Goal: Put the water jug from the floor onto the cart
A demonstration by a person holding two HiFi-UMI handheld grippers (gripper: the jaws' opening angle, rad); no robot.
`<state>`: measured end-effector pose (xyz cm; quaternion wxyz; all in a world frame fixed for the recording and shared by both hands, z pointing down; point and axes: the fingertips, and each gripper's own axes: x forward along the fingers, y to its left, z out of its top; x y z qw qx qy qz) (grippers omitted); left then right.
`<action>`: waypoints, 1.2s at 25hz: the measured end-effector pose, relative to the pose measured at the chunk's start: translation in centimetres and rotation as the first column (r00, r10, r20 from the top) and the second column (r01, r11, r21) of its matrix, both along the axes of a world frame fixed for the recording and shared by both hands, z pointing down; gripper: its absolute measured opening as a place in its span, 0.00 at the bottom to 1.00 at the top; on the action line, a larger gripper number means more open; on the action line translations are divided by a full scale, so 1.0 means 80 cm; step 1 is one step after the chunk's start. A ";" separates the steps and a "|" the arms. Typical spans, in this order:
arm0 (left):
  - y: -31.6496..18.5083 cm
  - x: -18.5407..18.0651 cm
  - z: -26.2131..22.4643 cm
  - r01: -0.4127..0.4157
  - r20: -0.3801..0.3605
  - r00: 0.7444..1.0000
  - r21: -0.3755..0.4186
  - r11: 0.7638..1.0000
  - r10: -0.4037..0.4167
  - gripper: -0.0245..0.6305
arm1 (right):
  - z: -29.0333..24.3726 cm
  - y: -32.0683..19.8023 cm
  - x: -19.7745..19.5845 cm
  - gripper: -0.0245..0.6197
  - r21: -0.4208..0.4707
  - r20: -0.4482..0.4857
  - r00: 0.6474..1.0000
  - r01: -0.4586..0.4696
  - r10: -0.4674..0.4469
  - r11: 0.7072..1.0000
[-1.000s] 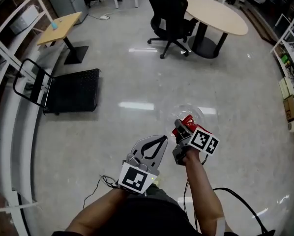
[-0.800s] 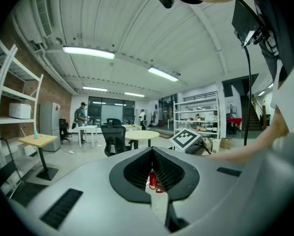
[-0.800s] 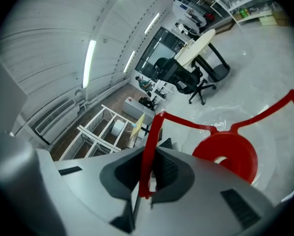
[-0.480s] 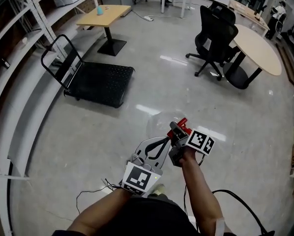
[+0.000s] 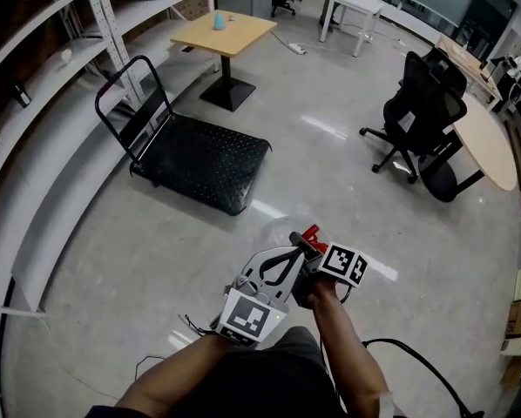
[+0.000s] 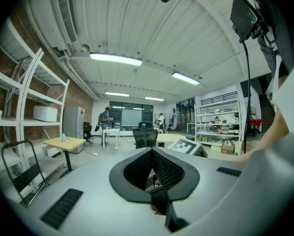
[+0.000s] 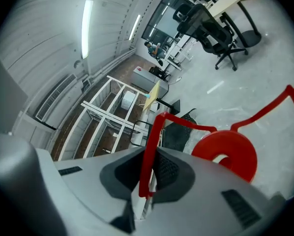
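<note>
Red plastic sits between the fingers [image 7: 169, 170] of your right gripper [image 7: 150, 155]. They are almost closed and pinch the thin handle [image 7: 184, 122] of the water jug [image 7: 198, 136]. The jug hangs under that gripper, close in front of you and seemingly off the floor [image 5: 112, 259].

The handle is a stiff, smooth, skinny hoop, so it may slide or turn in your grip. The jug is likely to swing from it. Keep hold near the middle of the hoop.

Its round cap [image 7: 240, 149] is red too. The body is clear, so it is hard to see, and you cannot tell how much water is inside. If it is full, it will feel heavy.

Your left gripper [image 6: 151, 149] is just beside it with its dark ribbed fingers [image 6: 170, 170] pressed together on nothing. It could steady the jug's side.

Well apart, ahead and to the left, waits the cart [image 5: 204, 159]. It is low, flat and black with a bumpy top and a bent tube for pushing. The floor is grey, hard and shiny.
</note>
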<state>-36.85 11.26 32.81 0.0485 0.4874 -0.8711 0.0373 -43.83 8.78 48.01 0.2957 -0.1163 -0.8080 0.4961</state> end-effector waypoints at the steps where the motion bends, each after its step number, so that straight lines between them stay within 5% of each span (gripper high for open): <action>1: 0.019 -0.024 -0.002 0.016 0.000 1.000 0.007 1.000 -0.016 0.04 | -0.003 0.018 -0.023 0.08 0.002 0.002 1.000 0.011 -0.011 1.000; 9: 0.109 -0.202 -0.005 0.127 0.017 0.992 0.009 0.992 -0.127 0.04 | -0.017 0.116 -0.225 0.08 -0.008 0.035 0.994 0.100 -0.099 0.995; 20: 0.178 -0.553 0.003 0.220 0.002 0.975 -0.056 0.974 -0.220 0.04 | 0.029 0.206 -0.564 0.08 -0.081 -0.013 0.987 0.159 -0.161 0.984; 30: 0.259 -0.771 0.040 0.132 -0.039 0.990 -0.074 0.988 -0.135 0.04 | 0.109 0.303 -0.784 0.08 -0.070 -0.060 0.990 0.124 -0.128 0.990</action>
